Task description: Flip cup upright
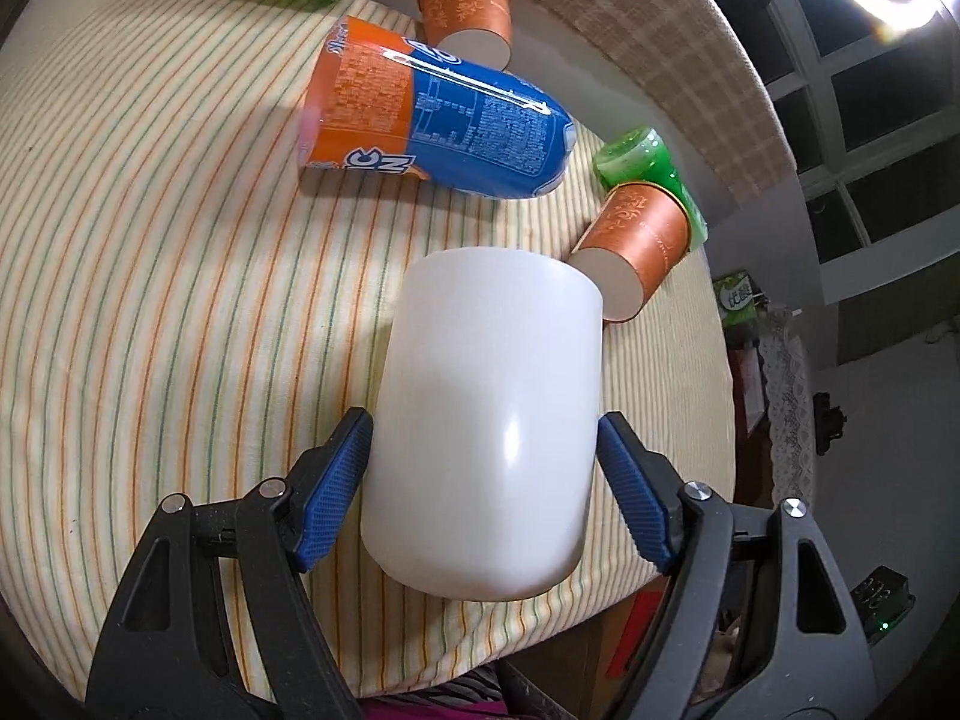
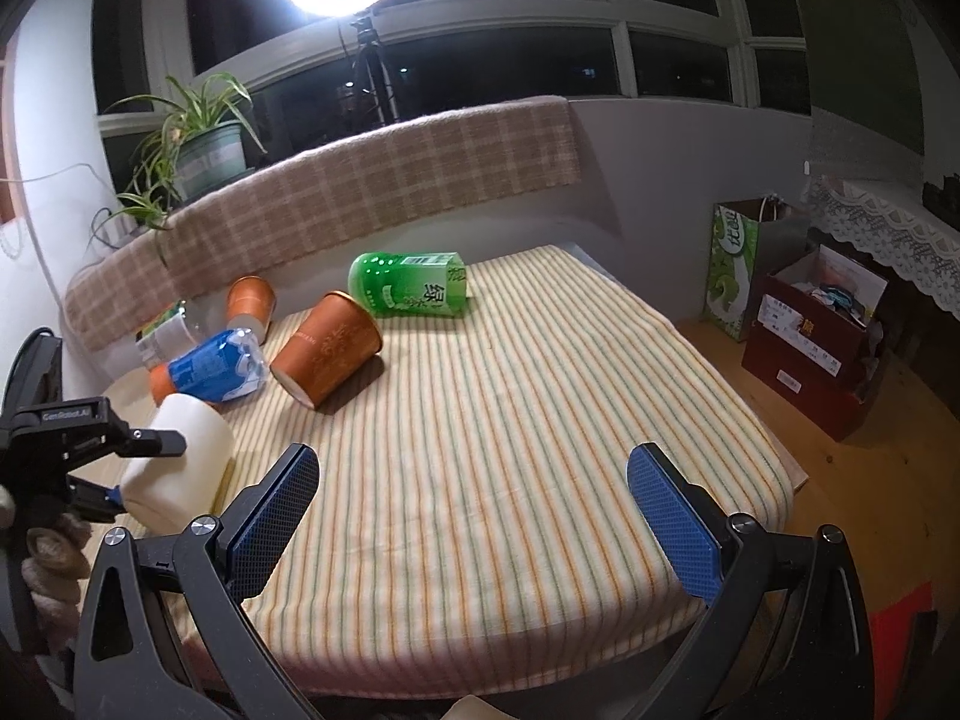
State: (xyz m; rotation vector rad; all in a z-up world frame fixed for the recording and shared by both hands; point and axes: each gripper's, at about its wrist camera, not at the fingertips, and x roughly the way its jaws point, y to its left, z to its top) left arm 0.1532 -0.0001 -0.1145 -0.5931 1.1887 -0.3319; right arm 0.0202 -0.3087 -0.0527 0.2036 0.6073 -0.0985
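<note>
A white cup (image 1: 489, 414) lies on its side on the striped tablecloth (image 1: 150, 300), near the table's front edge. My left gripper (image 1: 483, 447) has its blue pads on both sides of the cup, touching or nearly touching it. In the right wrist view the cup (image 2: 180, 462) sits at the far left with the left gripper's black finger (image 2: 150, 443) over it. My right gripper (image 2: 474, 480) is open and empty above the tablecloth (image 2: 510, 420).
An orange and blue bottle (image 1: 438, 120) lies behind the cup. Two orange paper cups (image 1: 636, 246) (image 1: 468, 12) lie on their sides. A green bottle (image 2: 414, 291) lies near the back. A paper bag (image 2: 738, 264) and a box (image 2: 822, 342) stand on the floor at right.
</note>
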